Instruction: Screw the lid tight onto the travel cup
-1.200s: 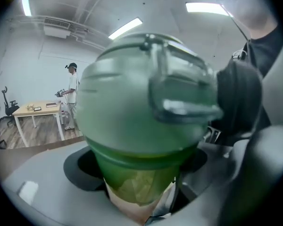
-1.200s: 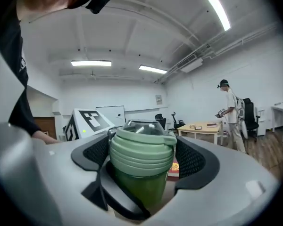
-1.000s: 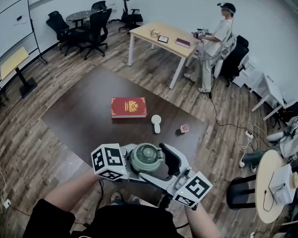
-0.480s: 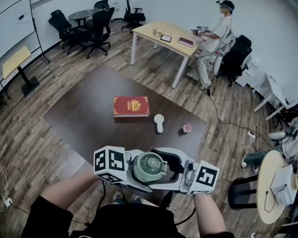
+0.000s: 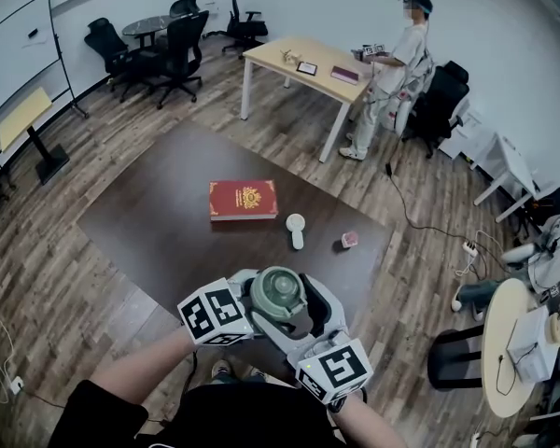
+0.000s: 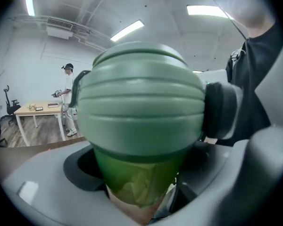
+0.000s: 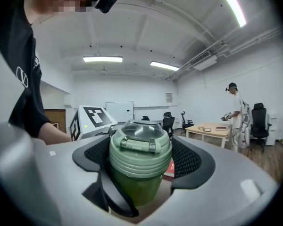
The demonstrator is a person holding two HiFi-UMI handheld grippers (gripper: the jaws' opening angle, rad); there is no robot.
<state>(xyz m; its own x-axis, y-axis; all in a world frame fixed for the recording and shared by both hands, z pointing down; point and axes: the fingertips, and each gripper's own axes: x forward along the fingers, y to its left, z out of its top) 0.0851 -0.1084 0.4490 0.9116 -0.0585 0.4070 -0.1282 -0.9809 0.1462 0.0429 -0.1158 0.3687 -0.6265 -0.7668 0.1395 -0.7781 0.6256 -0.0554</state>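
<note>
Held over near edge of table (image 5: 159, 222): travel cup (image 6: 137, 173), lid (image 5: 278, 294) on top, left gripper (image 5: 261, 304) clamped on cup from left, right gripper (image 5: 301, 308) clamped on lid from right. Farther back on table: book (image 5: 243, 200), small handled object (image 5: 295, 231) just right of it, small box (image 5: 349, 240) right again, all apart.

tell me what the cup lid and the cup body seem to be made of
Lid: looks like matte sage-green plastic with moulded ribs, and a clear glossy dome on top. Cup body: translucent green, light shows through; plastic or silicone, can't tell which.
</note>
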